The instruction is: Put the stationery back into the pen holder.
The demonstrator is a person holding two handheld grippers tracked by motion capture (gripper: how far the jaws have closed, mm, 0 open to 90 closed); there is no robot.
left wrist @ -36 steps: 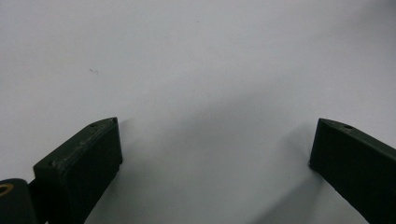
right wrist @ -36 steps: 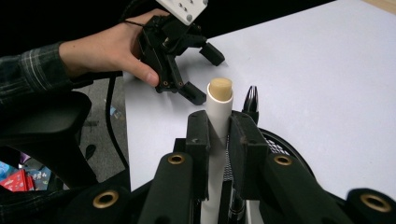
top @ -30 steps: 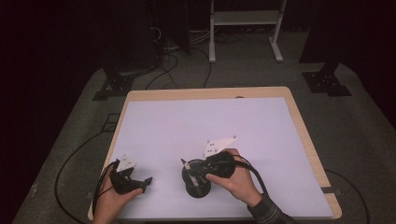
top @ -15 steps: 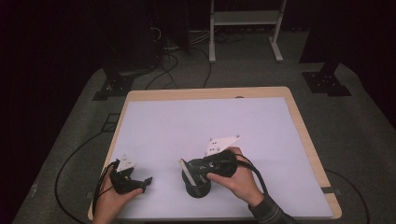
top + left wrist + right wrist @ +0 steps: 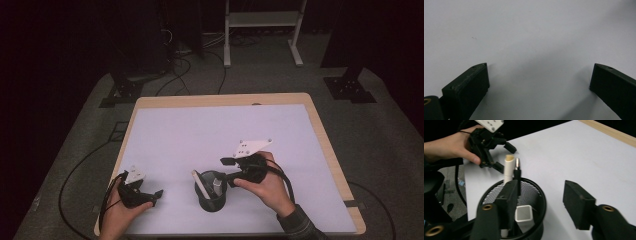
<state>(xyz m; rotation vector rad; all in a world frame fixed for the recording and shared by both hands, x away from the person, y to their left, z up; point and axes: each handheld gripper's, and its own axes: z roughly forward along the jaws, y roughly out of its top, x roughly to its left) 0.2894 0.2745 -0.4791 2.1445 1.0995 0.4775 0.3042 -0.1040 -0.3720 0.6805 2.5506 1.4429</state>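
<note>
2 grippers at work over 1 table [image 5: 300, 150], a pale lilac top with a wooden rim, set on grey carpet [image 5: 380, 140] against a dark background. Beyond the far edge: a white metal frame [image 5: 262, 20] and loose cables [image 5: 190, 60] on the floor.

Right hand [image 5: 272, 187] comes in from the bottom of the high view, dark sleeve at the wrist, carrying the right gripper [image 5: 226, 169], which has a grey 3-cornered plate [image 5: 252, 146] on top. Its jaws have just been opening. In the right gripper view they stand apart, nothing clamped between them: 1 jaw hangs over the cup's rim, the other over bare tabletop beside it. Released.

Left hand [image 5: 122, 210] sits at the near left corner of the table, holding the left gripper [image 5: 155, 196], well apart from the cup. In the left gripper view both jaws are spread wide with only plain tabletop between them. Released, holding nothing.

Black mesh pen cup [image 5: 211, 192] stands upright on the table near the front edge, between the 2 hands and just beside the right gripper. In the right gripper view the mesh wall and round rim [image 5: 541, 195] are plain.

Inside the cup, 3 items: a white round stick [image 5: 508, 168] with a tan tip, leaning against the far rim; a white square-mouthed tube [image 5: 524, 216] standing lower, near the closer wall; a thin dark piece with a metal tip [image 5: 517, 168], just beside the white stick.
</note>
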